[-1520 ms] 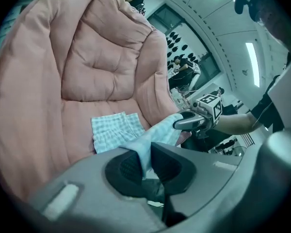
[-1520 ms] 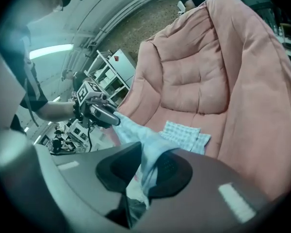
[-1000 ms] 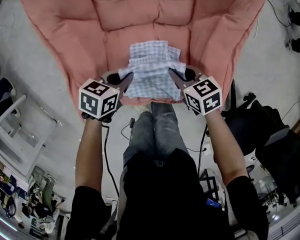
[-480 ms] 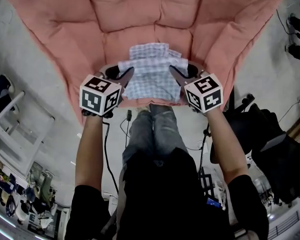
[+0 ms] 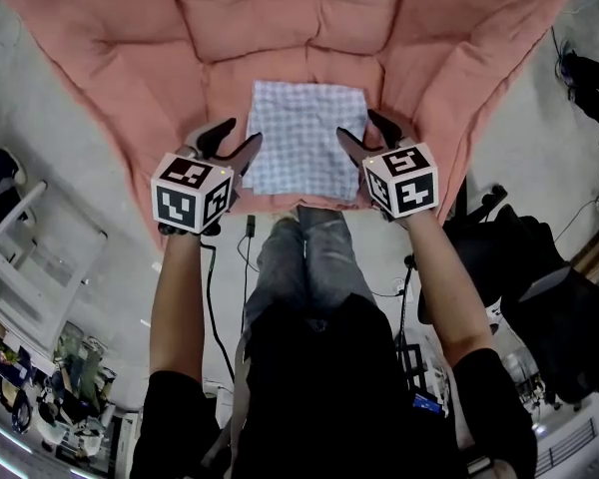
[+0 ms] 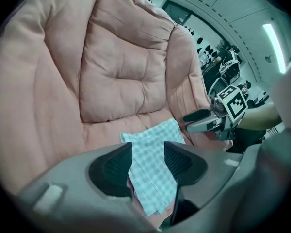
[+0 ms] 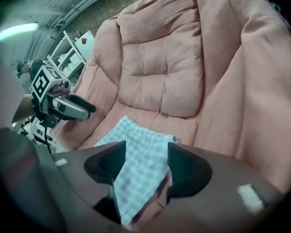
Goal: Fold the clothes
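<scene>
The cloth (image 5: 307, 138) has dropped flat; only gripper views show stacked layers.

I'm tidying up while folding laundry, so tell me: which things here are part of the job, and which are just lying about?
Job: checked cloth, folded on the pink cushion; left hand-held gripper and right hand-held gripper, whose jaws have just been opening, cloth showing between them, not pinched.
Lying about: black chair, white rack.
</scene>
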Demonstrator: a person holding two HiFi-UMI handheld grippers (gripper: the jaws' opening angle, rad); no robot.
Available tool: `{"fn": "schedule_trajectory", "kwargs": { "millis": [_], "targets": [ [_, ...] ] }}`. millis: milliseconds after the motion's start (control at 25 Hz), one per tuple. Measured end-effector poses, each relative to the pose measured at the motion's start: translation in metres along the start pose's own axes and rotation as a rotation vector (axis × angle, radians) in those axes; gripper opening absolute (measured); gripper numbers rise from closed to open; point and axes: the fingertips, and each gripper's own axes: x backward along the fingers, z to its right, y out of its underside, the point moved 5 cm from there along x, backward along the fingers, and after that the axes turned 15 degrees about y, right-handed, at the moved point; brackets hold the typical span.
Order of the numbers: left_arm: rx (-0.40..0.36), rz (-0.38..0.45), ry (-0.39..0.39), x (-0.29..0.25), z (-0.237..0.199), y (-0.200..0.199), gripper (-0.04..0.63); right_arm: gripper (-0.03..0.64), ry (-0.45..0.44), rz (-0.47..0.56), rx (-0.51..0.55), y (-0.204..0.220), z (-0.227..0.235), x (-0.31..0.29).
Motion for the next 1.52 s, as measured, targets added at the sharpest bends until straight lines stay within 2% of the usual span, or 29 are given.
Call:
{"fn": "schedule_trajectory", "kwargs": {
  "millis": [240,480,600,680,720,840,1040,1160,1320,1520],
  "targets": [
    [-0.011,0.012,0.007,0.004,0.007,0.004,0.216,0.265,0.019,0.033,0.012,-0.002,-0.004,0.006],
    [-0.047,0.055,-0.029,0.013,0.018,0.003,0.213,0.264,0.011,0.085,0.035,-0.008,-0.017,0.026],
    [-0.062,0.128,-0.028,0.024,0.031,0.004,0.2,0.251,0.041,0.141,0.064,-0.009,-0.024,0.044],
    [-0.058,0.203,-0.02,0.035,0.042,0.008,0.139,0.238,0.052,0.174,0.075,-0.008,-0.032,0.056],
    [-0.051,0.228,-0.01,0.04,0.049,0.013,0.13,0.238,0.054,0.185,0.089,-0.004,-0.037,0.064],
    [-0.061,0.244,-0.006,0.055,0.073,0.038,0.108,0.202,0.087,0.235,0.11,0.011,-0.053,0.09],
    [-0.132,0.322,-0.084,0.115,0.108,0.058,0.009,0.105,0.15,0.346,0.027,0.026,-0.075,0.155],
    [-0.184,0.373,-0.104,0.158,0.131,0.046,0.009,0.059,0.177,0.442,0.0,0.011,-0.086,0.201],
    [-0.243,0.423,-0.096,0.209,0.177,0.031,0.009,0.051,0.2,0.547,-0.038,-0.014,-0.099,0.271],
    [-0.333,0.509,-0.094,0.272,0.232,0.008,0.008,0.039,0.234,0.678,0.005,-0.041,-0.122,0.354]
  ]
}}
